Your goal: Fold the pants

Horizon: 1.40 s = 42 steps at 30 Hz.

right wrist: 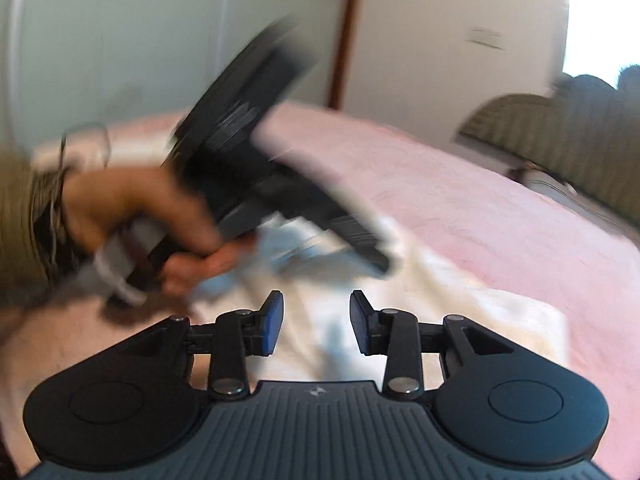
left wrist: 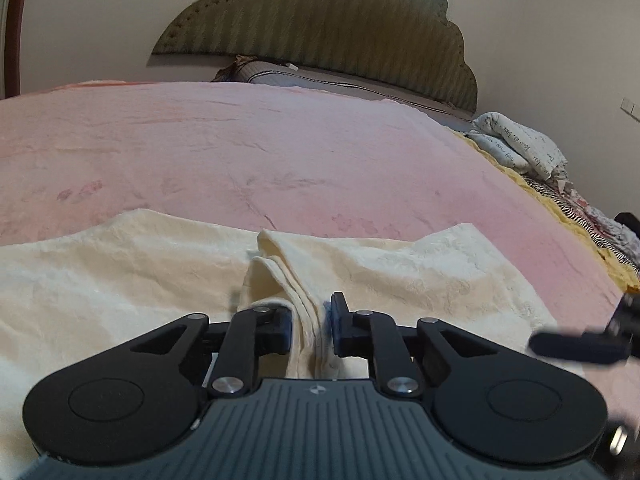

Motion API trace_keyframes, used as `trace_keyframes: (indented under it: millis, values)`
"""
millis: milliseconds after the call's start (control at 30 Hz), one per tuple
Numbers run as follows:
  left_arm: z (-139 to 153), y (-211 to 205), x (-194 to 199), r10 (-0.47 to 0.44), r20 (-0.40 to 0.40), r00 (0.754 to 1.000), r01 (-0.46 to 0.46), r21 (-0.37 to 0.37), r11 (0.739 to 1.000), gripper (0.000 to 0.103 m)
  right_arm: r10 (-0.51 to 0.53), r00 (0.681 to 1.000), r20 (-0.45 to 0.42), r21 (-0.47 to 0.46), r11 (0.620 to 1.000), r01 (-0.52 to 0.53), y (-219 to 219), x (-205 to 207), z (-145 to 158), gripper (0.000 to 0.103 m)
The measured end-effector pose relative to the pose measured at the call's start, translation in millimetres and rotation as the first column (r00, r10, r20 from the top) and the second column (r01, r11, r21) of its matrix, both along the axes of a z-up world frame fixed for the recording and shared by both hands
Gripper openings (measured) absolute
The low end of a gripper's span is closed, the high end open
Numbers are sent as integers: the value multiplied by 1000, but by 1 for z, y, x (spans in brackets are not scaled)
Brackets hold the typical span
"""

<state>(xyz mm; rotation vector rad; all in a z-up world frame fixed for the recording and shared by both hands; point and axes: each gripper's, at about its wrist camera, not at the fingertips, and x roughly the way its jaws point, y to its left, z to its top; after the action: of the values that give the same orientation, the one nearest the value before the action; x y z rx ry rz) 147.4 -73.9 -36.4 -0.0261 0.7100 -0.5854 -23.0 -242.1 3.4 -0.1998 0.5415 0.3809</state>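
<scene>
Cream pants lie spread on the pink bed cover. My left gripper is shut on a bunched fold of the pants, which rises as a ridge between the fingers. In the right wrist view the pants lie below my right gripper, which is open and empty just above the cloth. The left gripper shows there, blurred, held in a hand to the upper left. One finger of the right gripper shows at the right edge of the left wrist view.
A padded green headboard stands at the far end of the bed. A folded white printed quilt and striped clothes lie along the bed's right side. A wall and door frame stand behind.
</scene>
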Motion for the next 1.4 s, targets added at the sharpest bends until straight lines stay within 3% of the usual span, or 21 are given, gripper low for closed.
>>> trace_keyframes:
  millis: [100,200,233,267,300,400,533,667,833,1000,1033,1100,1167,1300,1367,1400]
  values:
    - [-2,-2,-11,-8,34,999,6,37,999,14,-198,980,8,73,978,197,-48,2,5,36]
    - [-1,-1,-22,-18,80,997,12,75,997,14,-328,935,-132,101,934,342,-78,13,-15,37]
    - [-1,2,-22,-18,74,997,13,71,997,15,-315,928,-201,88,937,337,-80,13,-25,37]
    - [0,6,-22,-6,69,998,2,64,998,21,-305,926,-222,47,945,322,-77,17,-33,36]
    - [1,11,-21,26,66,997,-30,58,998,29,-317,930,-189,1,946,323,-68,14,-35,36]
    - [6,31,-15,153,55,987,-155,34,987,35,-290,956,-46,-72,955,286,-30,-13,-27,37]
    - [15,52,-10,258,75,963,-262,44,964,36,-79,994,71,-93,992,85,28,-17,-17,36]
    - [19,67,-12,283,7,959,-283,-1,959,50,53,996,71,-244,969,-35,79,-8,-38,35]
    - [21,77,-19,294,-23,955,-295,-36,955,54,53,997,47,-342,939,-33,82,1,-50,35]
    - [24,78,-22,219,-132,967,-240,-167,956,58,12,996,88,-461,887,30,81,15,-62,34]
    - [25,79,-22,188,-159,969,-218,-202,955,59,19,996,90,-477,878,26,84,20,-65,30]
    - [25,80,-23,117,-223,968,-177,-270,946,64,51,995,88,-497,868,0,89,18,-71,10]
    - [24,80,-23,48,-282,958,-143,-326,935,66,56,993,104,-490,872,2,91,17,-73,9]
    - [9,74,-15,-84,-416,905,-127,-454,882,66,-7,991,133,-294,955,46,64,11,-47,7]
    - [-4,68,-5,-123,-481,868,-157,-501,851,66,-23,990,139,-214,975,53,53,9,-35,7]
    - [-9,65,-1,-111,-496,861,-186,-511,839,63,-21,990,140,-187,981,47,49,7,-30,7]
